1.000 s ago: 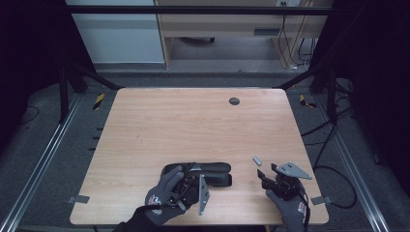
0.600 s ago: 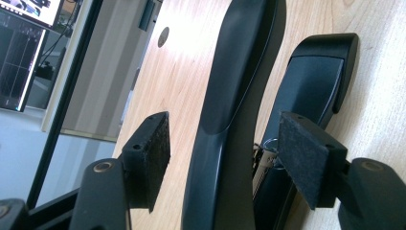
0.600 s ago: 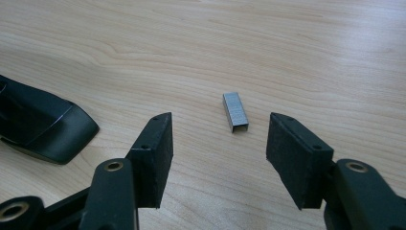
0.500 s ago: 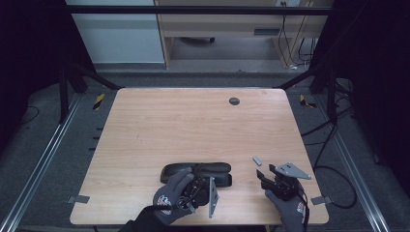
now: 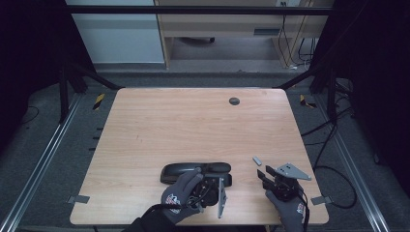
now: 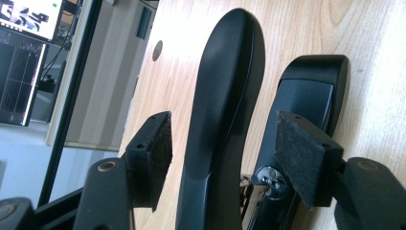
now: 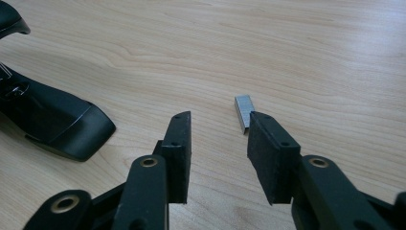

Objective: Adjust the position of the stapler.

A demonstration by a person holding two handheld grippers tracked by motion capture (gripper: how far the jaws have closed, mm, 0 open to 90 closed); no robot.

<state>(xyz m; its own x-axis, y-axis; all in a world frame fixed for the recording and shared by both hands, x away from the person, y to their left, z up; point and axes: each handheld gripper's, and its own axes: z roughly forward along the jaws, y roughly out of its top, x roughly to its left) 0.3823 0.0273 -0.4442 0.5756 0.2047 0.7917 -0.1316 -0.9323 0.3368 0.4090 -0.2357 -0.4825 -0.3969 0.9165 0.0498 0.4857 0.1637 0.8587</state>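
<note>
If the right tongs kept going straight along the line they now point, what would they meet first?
Most likely the staple strip lying on the table, just ahead of the right tongs, near one pad. Beyond it the wood looks free, though depth is uncertain.

The table [image 5: 193, 125] is pale wood-grain, smooth with a soft sheen; the stapler [image 6: 225, 96] is black plastic, semi-gloss; the staple strip [image 7: 243, 111] looks like bright metal; gripper pads [image 7: 268, 153] matt, rough.

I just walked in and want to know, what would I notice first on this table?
First, the long black stapler lying open near the front edge of the wooden table, its top arm between the jaws of the left hand-held gripper. To its right lies a small silver strip of staples, just ahead of the right hand-held gripper, whose jaws have just been closing.
</note>
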